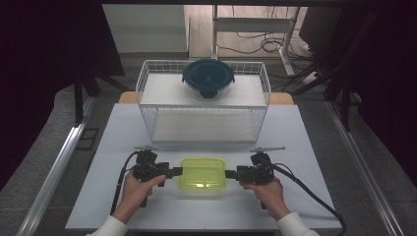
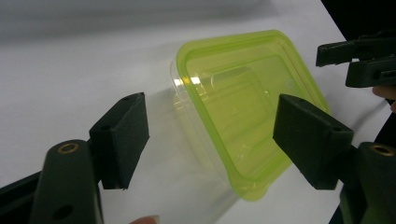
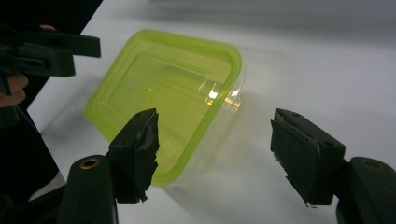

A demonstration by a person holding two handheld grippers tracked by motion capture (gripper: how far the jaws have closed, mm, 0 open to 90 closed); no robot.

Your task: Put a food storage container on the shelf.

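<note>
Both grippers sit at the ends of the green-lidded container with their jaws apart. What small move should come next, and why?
Probably ease both grippers inward and close them on the container's short ends. The left gripper and right gripper flank the green-lidded container on the table, and each gripper view shows open jaws with nothing pressed between the pads. An even grip from both sides would likely be needed before lifting it.

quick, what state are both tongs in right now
Left tongs: open, straddling one end of the lime-green lidded clear plastic container, not gripping.
Right tongs: open at its other end, holding nothing.

Open left claw [image 2: 210,140], green-lidded container [image 2: 243,107]
</note>
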